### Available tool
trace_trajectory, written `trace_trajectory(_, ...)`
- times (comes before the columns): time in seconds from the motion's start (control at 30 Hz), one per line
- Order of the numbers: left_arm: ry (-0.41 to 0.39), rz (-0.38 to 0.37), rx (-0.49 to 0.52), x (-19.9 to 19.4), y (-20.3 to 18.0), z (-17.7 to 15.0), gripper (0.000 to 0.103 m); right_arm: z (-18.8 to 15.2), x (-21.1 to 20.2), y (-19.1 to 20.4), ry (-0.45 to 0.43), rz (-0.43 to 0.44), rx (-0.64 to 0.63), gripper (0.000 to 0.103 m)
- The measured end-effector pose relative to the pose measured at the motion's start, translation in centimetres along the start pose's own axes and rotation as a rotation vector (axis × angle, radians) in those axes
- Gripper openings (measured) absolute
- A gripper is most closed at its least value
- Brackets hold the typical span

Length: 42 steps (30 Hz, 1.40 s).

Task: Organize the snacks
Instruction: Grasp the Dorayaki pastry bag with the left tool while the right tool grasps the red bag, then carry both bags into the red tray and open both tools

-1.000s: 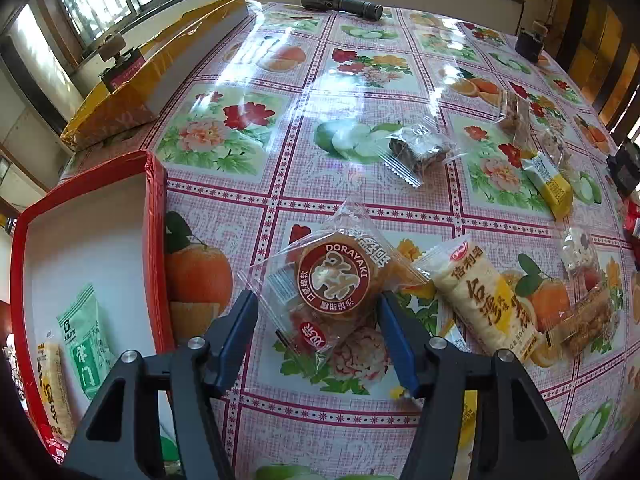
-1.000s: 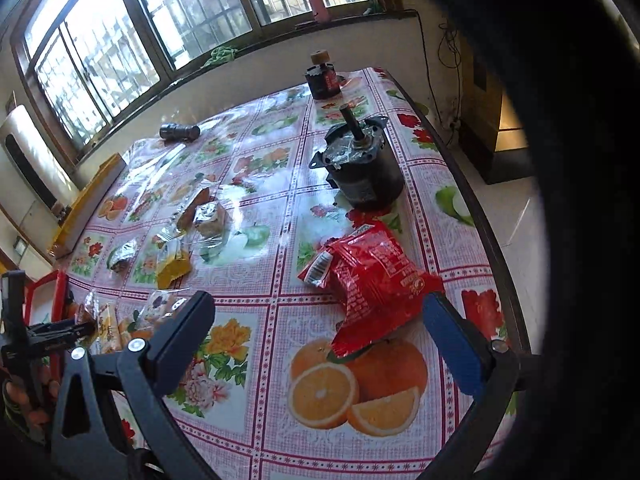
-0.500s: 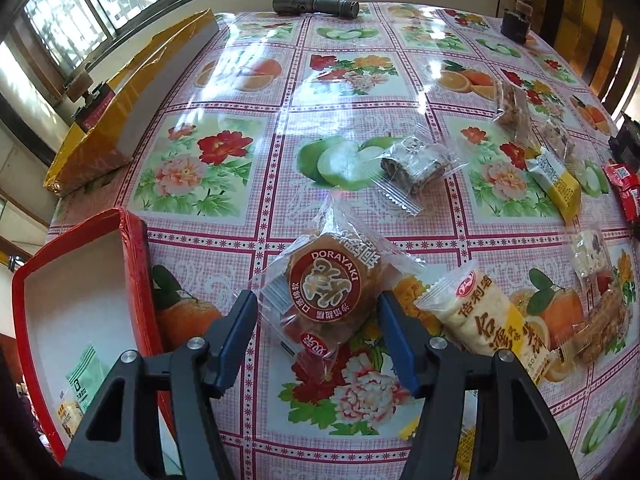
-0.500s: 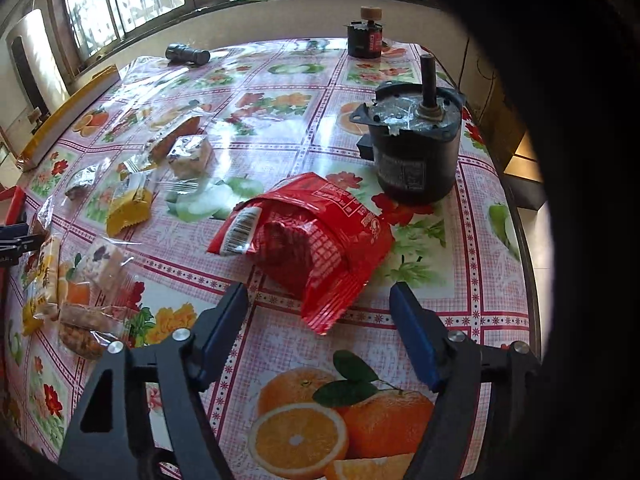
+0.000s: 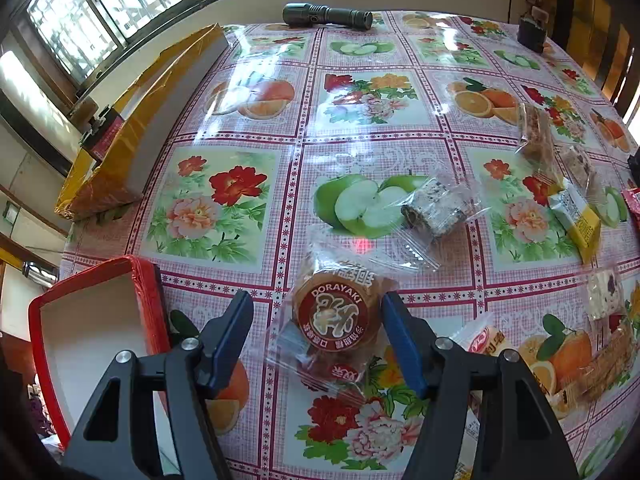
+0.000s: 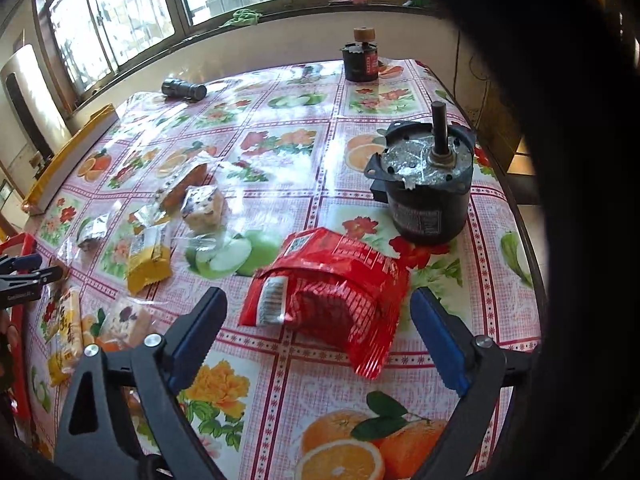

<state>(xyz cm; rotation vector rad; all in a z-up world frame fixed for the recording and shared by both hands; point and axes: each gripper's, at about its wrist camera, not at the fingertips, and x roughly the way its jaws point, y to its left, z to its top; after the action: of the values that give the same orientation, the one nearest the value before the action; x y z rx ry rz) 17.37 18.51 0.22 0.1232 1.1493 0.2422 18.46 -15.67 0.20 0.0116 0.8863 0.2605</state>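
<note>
**Both claws staged over snacks, nothing gripped yet**

While both claws straddle their targets, neither has hold of anything. Left claw (image 5: 318, 332) jaws have just been opening; they stand wide with the dorayaki pack (image 5: 334, 326) between them on the counter (image 5: 384, 168). Right blue pad looks just beside the wrapper edge, left pad clearly apart. Right claw (image 6: 318, 326) jaws have also just been opening; the red snack bag (image 6: 332, 280) lies between them, gaps on both sides.

Red tray (image 5: 148, 292) sits just left of the left claw, near the dorayaki, and is my guess for the drop spot.

Risks, as I judge them:
- Dorayaki wrapper is slack clear film. Closing on film alone could let the cake slide out or get squashed.
- Red bag is puffy and crumpled, so pads may slip off the foil or pinch only a corner, leaving it dangling.
- Black motor (image 6: 426, 196) stands near the bag; a sloppy lift could knock it.
- Rice cracker pack (image 5: 486, 344) lies just beside the left claw's right finger and could get dragged along.
</note>
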Motion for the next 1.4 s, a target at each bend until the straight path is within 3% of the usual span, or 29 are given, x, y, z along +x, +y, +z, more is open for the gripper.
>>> trace_trajectory(0.17, 0.004, -0.027, -0.006, 0.8, -0.2, 0.4, 0.065, 0.9, 2.6, 0.2, 0.05, -0.01, 0.018, 0.091)
trace_trajectory(0.3, 0.005, -0.08, -0.008, 0.9, -0.1, 0.4, 0.049, 0.5, 3.1, 1.2, 0.055, -0.024, -0.052, 0.078)
trace_trajectory(0.47, 0.0, -0.085, 0.006, 0.3, -0.8, -0.4, 0.043, 0.1, 2.5, 1.4, 0.048, 0.005, -0.059, 0.068)
trace_trajectory(0.77, -0.043, -0.118, -0.048, -3.6, -0.5, -3.0, 0.042, -1.7, -1.1, 2.1, -0.014, 0.118, -0.02, 0.067)
trace_trajectory(1.03, -0.093, -0.114, -0.084, -6.8, -0.6, -6.1, 0.042, -3.9, -6.3, 6.6, -0.087, 0.231, -0.051, 0.067)
trace_trajectory(1.4, -0.12, -0.047, -0.238, -9.4, 5.5, -11.0, 0.042, -6.0, -8.7, 13.0, -0.106, 0.397, -0.09, 0.067)
